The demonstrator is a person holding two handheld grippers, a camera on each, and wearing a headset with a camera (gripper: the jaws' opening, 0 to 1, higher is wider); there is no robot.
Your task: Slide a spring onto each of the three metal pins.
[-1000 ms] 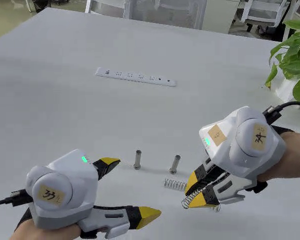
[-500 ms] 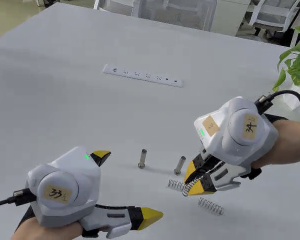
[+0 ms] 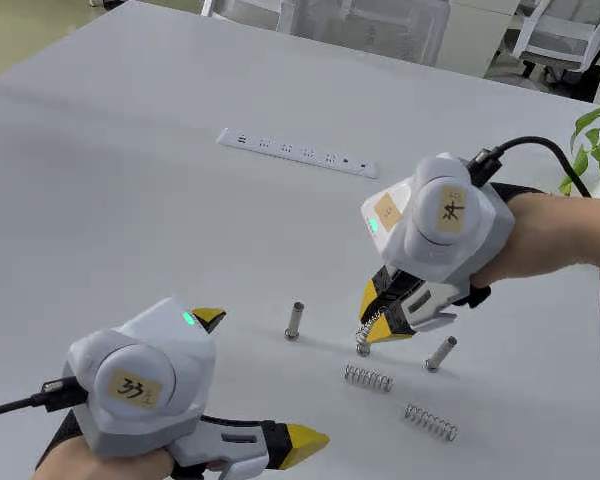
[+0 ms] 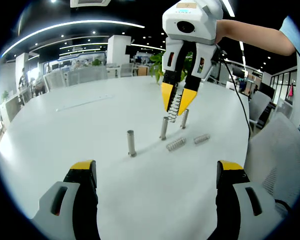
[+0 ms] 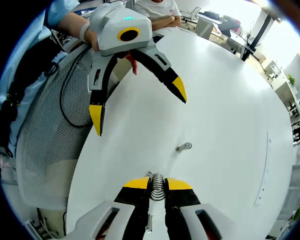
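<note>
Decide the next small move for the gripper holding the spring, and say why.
Probably lower the right gripper straight down, so the held spring slips over the middle pin. The spring hangs upright in the shut jaws with its lower end close over that pin's top, and the pin looks bare. Alignment looks near, though not certain.

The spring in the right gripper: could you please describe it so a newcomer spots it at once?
On the white table, find the right gripper pointing down at the pins. Its yellow tips pinch the spring upright over the middle pin; the other two springs lie flat.
</note>
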